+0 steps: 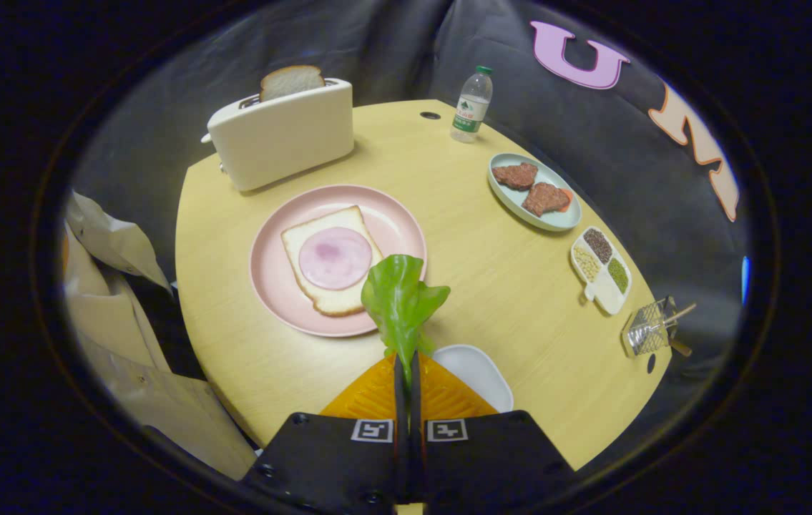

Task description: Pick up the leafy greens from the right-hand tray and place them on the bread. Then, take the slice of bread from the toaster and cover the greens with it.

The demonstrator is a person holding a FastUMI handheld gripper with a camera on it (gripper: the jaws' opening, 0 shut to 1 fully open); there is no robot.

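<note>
A staged recording booth, black cloth hung behind a round wooden tabletop, breakfast props laid out, cream toaster, pink plate, water bottle, blue dish of meat pieces

A bright green lettuce leaf stands upright, its stem pinched between the closed fingers of the hand-held gripper, above the near edge of a pink plate. On that plate lies a slice of white bread, flat, topped with a round pink slice of ham. Beyond it, a second slice of bread pokes up from the slot of a cream toaster. A white tray sits just right of the fingers.
</note>
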